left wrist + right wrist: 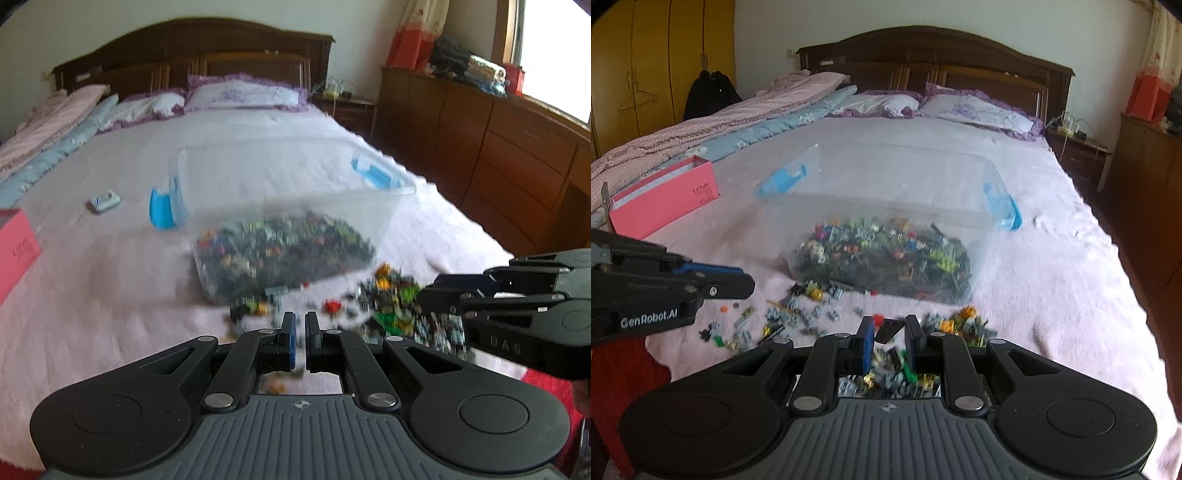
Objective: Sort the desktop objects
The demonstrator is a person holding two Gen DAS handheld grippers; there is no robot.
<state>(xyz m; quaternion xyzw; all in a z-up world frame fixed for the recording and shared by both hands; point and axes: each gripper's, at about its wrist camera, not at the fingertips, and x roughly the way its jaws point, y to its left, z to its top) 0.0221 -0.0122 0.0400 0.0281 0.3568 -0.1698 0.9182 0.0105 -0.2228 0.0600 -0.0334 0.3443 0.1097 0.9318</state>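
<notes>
- Bedroom setting: a pink bedspread [1052, 266] serves as the work surface, with a dark wooden headboard [934, 55] behind and a pink box [665, 203] off to the left.
- A clear plastic bin [886, 206] with blue latches sits mid-bed, its floor covered in small building bricks.
- Loose bricks [790, 314] lie scattered on the spread just in front of the bin.
- Right gripper [889, 328] pinches a dark flat brick piece [888, 329] between its pads.
- Left gripper [300, 325] has its fingers nearly together with a narrow gap; nothing visible between them.
- Judgement: the bricks are light, rigid and slick, so flat opposite faces give the surest hold; the soft spread may let pieces sink or tip.
</notes>
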